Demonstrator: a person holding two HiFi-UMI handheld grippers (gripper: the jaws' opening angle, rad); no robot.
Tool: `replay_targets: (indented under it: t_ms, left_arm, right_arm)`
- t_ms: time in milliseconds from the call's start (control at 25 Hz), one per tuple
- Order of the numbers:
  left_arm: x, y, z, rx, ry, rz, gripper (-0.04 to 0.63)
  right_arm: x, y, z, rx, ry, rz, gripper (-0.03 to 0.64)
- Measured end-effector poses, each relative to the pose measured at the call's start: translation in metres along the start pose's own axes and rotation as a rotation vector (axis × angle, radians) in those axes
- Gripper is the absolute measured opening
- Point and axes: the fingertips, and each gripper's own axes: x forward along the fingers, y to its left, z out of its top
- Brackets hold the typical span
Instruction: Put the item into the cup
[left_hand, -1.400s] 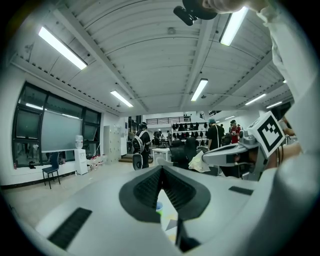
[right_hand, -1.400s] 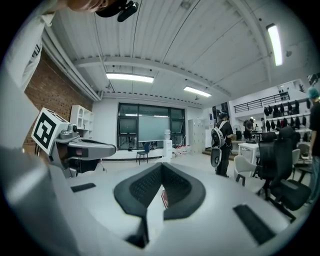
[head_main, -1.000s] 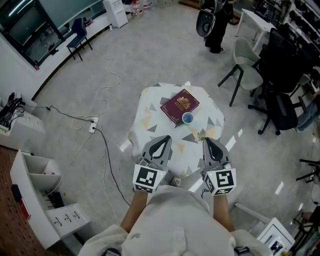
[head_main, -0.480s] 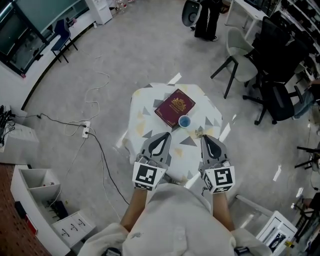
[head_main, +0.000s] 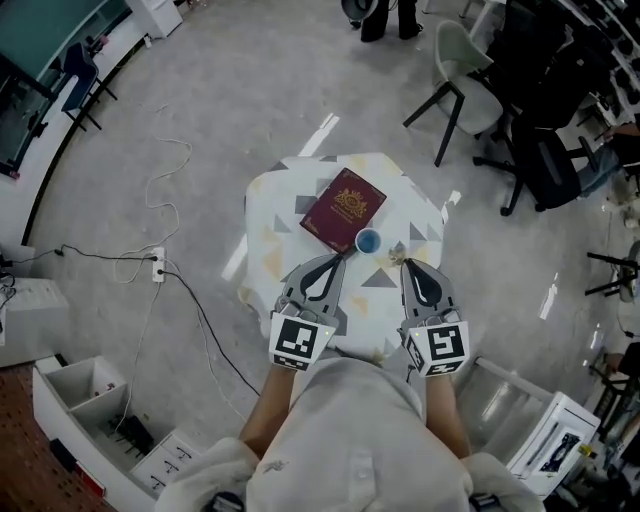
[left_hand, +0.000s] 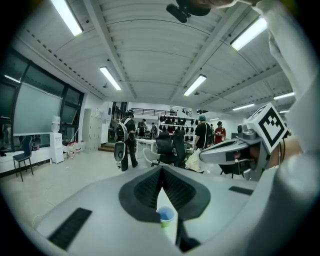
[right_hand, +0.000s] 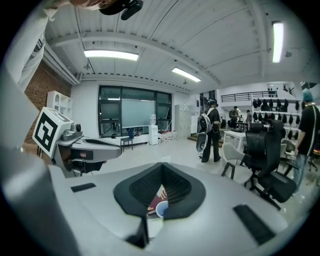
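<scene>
Nearest, the left gripper (head_main: 335, 262) and right gripper (head_main: 408, 268) hang at the bench's (head_main: 262, 232) near edge, both closed on nothing. So the jaws likely want opening first, then a slow approach from above. Just beyond, mid-frame, the cup (head_main: 368, 240) stands upright, mouth up, at the lower right corner of the book (head_main: 343, 208), whose long axis runs lower left to upper right. The item itself is too small to pick out.
</scene>
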Motion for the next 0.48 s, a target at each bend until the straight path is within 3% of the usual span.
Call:
replay_targets:
  t_ms: [480]
  left_arm:
    - [0.042,0.026,-0.035,-0.041,0.064,-0.121,0.012]
  right_arm:
    - [0.044,-0.002,-0.032,0.015,0.108,-0.07,0.005]
